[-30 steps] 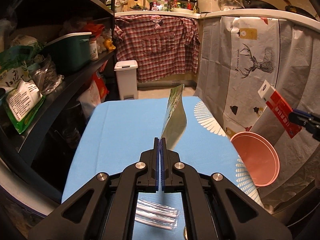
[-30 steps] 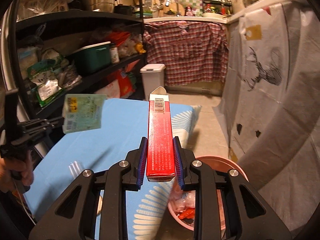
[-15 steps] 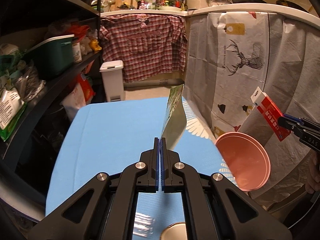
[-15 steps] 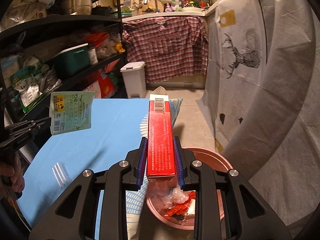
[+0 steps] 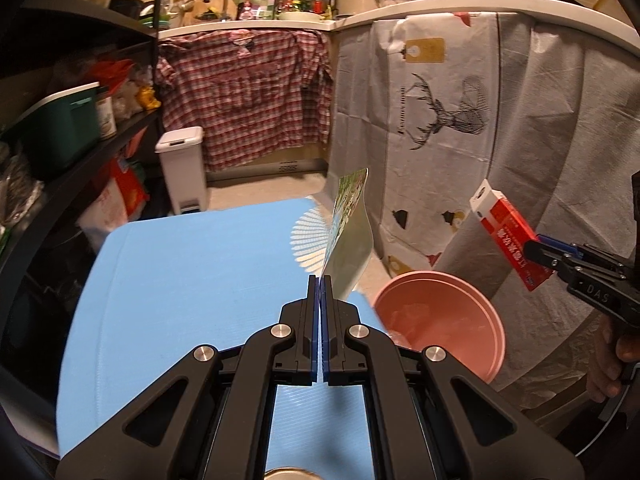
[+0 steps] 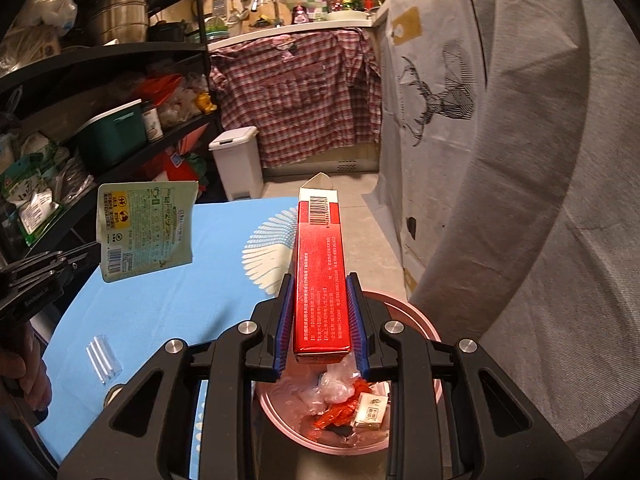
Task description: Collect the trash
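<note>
Both grippers are drifting toward the pink bin compared with a second ago: from the left wrist it is now sitting just beyond the tabletop's right edge, and from the right wrist its rim is now lying directly under the fingers.

From the left wrist, the left gripper is pinching a flat foil pouch with its jaws pressed fully together; the pouch is standing on edge above the far right corner of the blue tabletop, so only its thin printed side and silver back are showing. From the right wrist the same pouch is turning its pale green label with a barcode toward the camera, hanging in the air over the left side of the tabletop.

The right gripper is clamping a long red carton at a narrow opening, blue pads pressing on both long sides; the carton's open flap is pointing away. From the left wrist that carton is hanging tilted above the bin's far side.

Only the right wrist is looking into the bin, where crumpled clear plastic, red wrappers and a small white packet are lying. It alone is showing a clear plastic sleeve lying near the tabletop's near left edge.
</note>
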A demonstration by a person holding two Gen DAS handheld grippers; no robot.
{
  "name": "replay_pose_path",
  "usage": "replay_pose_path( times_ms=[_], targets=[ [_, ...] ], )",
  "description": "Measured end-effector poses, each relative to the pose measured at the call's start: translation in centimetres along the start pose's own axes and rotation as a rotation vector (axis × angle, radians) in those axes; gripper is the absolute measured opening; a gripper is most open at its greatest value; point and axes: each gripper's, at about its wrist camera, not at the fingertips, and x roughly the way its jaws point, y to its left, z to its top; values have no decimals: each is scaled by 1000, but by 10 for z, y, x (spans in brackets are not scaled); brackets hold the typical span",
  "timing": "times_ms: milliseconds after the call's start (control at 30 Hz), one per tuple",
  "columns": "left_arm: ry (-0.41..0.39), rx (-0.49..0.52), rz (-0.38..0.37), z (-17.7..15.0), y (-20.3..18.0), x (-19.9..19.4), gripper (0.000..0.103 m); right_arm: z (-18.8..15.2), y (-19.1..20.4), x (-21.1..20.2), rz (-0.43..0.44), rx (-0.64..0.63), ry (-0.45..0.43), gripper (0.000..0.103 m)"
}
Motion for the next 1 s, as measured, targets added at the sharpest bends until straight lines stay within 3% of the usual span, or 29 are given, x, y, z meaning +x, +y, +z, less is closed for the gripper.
replay_pose_path(
  times_ms=[567,1000],
  targets=[
    [20,41,-107,4,-56,27,1,0,-17,-1,-60,30,-2,27],
    [55,71,-138,-1,-81,50,1,-1,-26,5,-92,66,24,27]
  ],
)
